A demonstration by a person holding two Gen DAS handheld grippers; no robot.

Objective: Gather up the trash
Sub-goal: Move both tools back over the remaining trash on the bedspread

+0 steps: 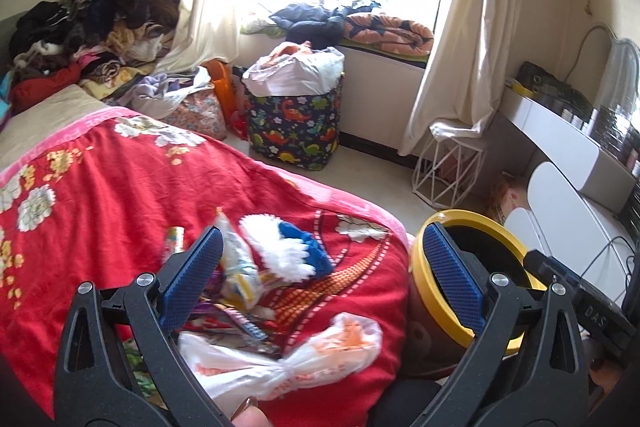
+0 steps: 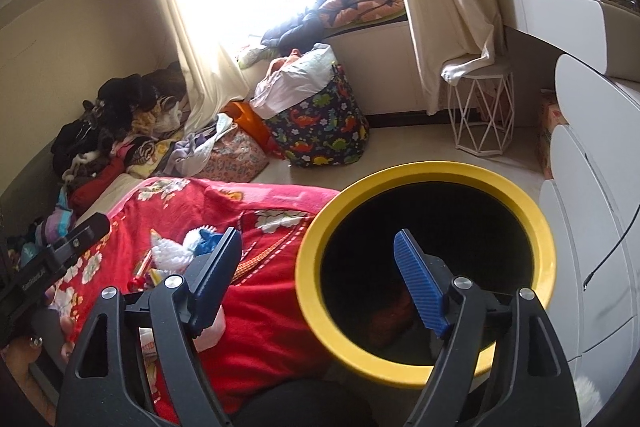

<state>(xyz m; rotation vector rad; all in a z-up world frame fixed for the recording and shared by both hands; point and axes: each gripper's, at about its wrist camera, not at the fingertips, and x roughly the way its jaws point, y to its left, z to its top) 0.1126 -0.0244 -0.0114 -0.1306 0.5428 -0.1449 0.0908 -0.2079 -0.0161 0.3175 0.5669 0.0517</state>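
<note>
A knotted, crinkly white plastic bag (image 1: 288,359) and glossy snack wrappers (image 1: 240,271) lie on the red floral blanket (image 1: 100,207). Just beside the bed stands a round, yellow-rimmed trash bin (image 2: 424,183), its dark inside holding something reddish. The left gripper (image 1: 332,267) and right gripper (image 2: 320,267) both gape empty.

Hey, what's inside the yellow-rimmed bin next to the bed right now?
The yellow-rimmed round bin has a dark interior. A dim reddish-brown lump lies near the bottom, too shadowed to identify. The right tool's blue pad covers part of the opening, so anything behind it stays hidden.
</note>
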